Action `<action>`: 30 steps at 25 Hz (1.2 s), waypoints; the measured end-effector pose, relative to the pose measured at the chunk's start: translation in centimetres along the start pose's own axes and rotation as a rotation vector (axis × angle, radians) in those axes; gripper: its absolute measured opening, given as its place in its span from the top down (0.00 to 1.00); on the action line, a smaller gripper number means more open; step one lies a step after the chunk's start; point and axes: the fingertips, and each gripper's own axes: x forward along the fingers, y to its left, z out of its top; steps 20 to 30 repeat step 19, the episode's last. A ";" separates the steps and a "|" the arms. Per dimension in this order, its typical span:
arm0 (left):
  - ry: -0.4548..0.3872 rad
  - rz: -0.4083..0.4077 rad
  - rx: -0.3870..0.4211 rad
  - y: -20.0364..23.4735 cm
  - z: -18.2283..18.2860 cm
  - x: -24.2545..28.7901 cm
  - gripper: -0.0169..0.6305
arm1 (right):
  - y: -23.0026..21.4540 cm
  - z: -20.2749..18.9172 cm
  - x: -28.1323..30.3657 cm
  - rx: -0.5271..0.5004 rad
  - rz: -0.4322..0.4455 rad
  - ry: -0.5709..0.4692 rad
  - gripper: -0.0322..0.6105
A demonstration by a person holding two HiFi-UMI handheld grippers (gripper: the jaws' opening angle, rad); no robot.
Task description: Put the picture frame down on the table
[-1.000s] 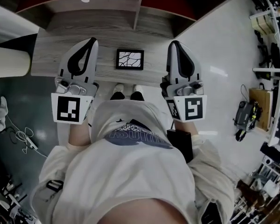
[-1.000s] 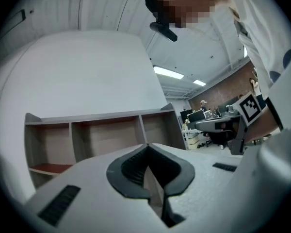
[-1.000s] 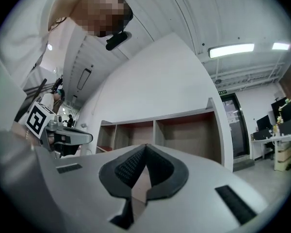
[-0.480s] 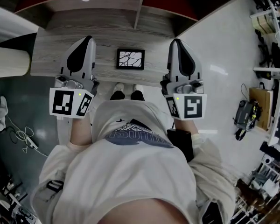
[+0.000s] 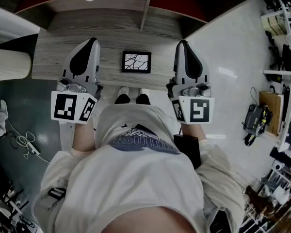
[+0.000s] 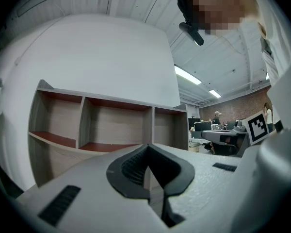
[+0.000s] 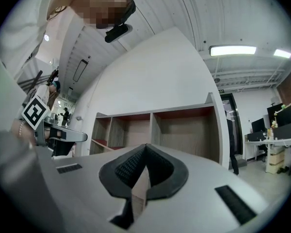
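A black picture frame (image 5: pixel 136 61) with a white branching pattern lies flat on the wooden table (image 5: pixel 111 28), near its front edge. My left gripper (image 5: pixel 91 41) is held over the table to the frame's left, my right gripper (image 5: pixel 182 43) to its right; neither touches it. Both are shut with nothing between the tips. In the left gripper view the left gripper (image 6: pixel 146 147) points up at a shelf unit, and in the right gripper view the right gripper (image 7: pixel 145 147) does the same. The frame is out of sight in both gripper views.
A wooden shelf unit (image 5: pixel 143 4) with red-floored compartments stands at the back of the table. A white wall edge (image 5: pixel 9 64) lies at the left. Cables (image 5: pixel 24 142) lie on the floor at the left, and racks and equipment (image 5: pixel 276 96) stand at the right.
My left gripper rolled slightly about a second ago, turning a second marker face into view. Since then both grippers and the frame have stayed still.
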 end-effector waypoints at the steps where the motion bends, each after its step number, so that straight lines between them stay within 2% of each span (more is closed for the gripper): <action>1: 0.002 0.001 0.006 0.0 0.0 0.0 0.96 | 0.0 0.0 0.1 -0.004 0.000 0.000 0.95; 12: 0.022 0.006 0.036 0.2 -0.2 0.5 0.96 | 0.1 0.1 0.7 -0.031 0.007 0.000 0.95; 30: 0.034 0.010 0.041 0.6 -0.5 0.9 0.97 | 0.1 -0.1 1.3 -0.047 0.013 0.003 0.95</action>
